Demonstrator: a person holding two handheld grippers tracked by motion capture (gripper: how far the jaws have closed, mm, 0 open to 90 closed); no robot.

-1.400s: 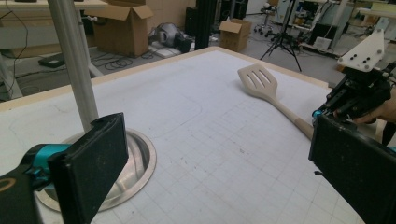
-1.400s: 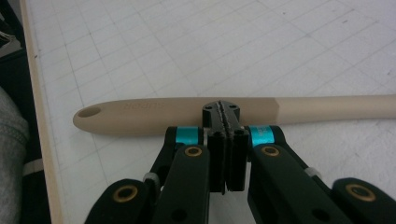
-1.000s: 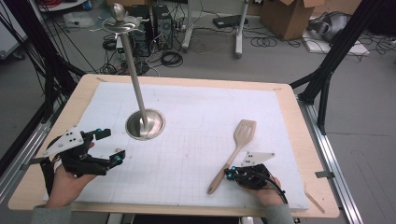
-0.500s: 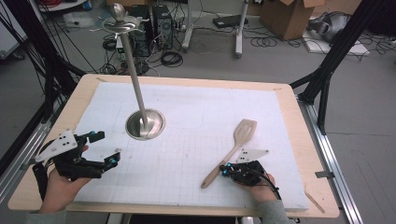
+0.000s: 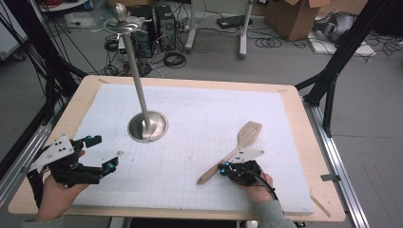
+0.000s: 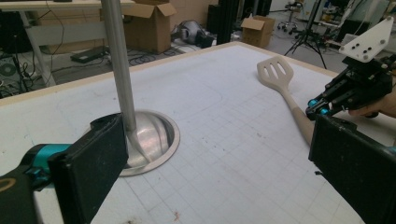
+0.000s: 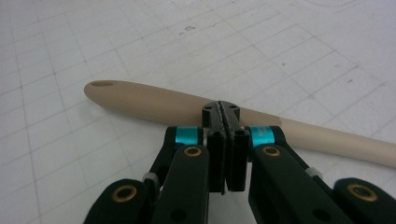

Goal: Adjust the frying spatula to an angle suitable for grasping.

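Note:
A light wooden slotted spatula lies on the white gridded mat, its head toward the far right and its handle pointing to the near left. My right gripper is shut with nothing between the jaws. Its tips rest against the side of the spatula handle, just behind the right gripper's tips. My left gripper is held wide open near the mat's left front, with nothing between its pads. It faces the metal stand and the spatula.
A tall metal stand with a round dished base rises from the mat's left middle, close ahead of the left gripper. The wooden table edge frames the mat. Cables, boxes and frame legs stand on the floor beyond.
My right gripper has slid left, staying shut. The spatula's handle end has swung left with it while the head stayed put. The left hand has barely moved.

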